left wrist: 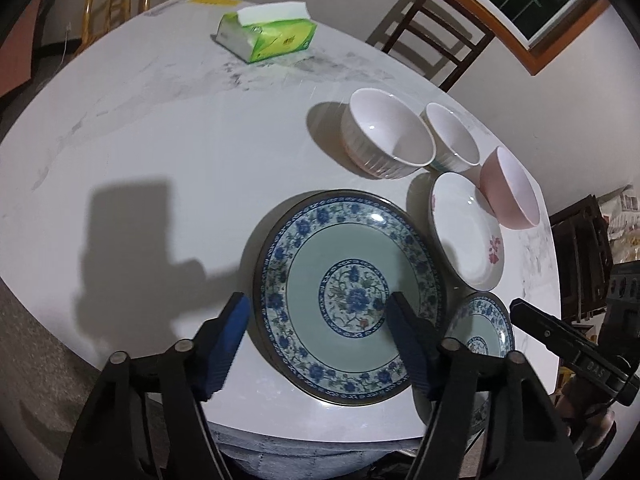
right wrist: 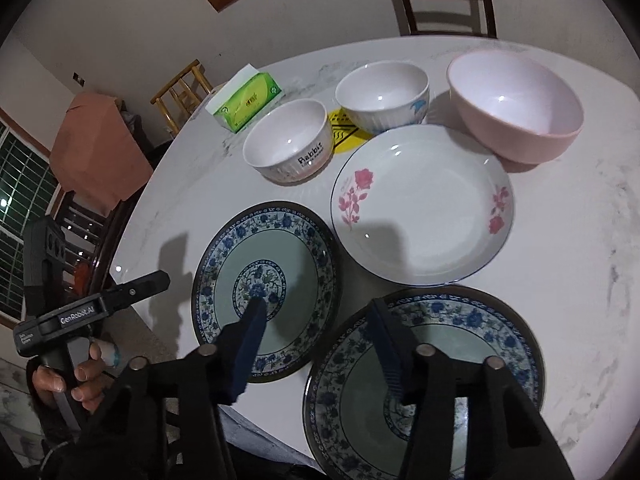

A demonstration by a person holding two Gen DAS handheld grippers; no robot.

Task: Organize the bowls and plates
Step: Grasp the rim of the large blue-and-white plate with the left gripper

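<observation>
Two blue-patterned plates lie side by side near the table's front edge. My left gripper (left wrist: 318, 308) hovers open above the left plate (left wrist: 348, 264), one finger outside its left rim and the other over its centre. My right gripper (right wrist: 318, 308) is open too, spanning the gap between that plate (right wrist: 280, 248) and the nearer blue plate (right wrist: 460, 344). Neither grips anything. Behind sit a white plate with pink roses (right wrist: 424, 208), a pink bowl (right wrist: 516, 108) and two white bowls (right wrist: 288, 144) (right wrist: 382, 92).
A green tissue box (left wrist: 268, 36) stands at the table's far side. A yellow sticker (right wrist: 344, 132) lies between the white bowls. Wooden chairs (left wrist: 436, 36) stand beyond the table. A person's hand (right wrist: 68, 380) holds the left gripper off the table's left edge (right wrist: 132, 292).
</observation>
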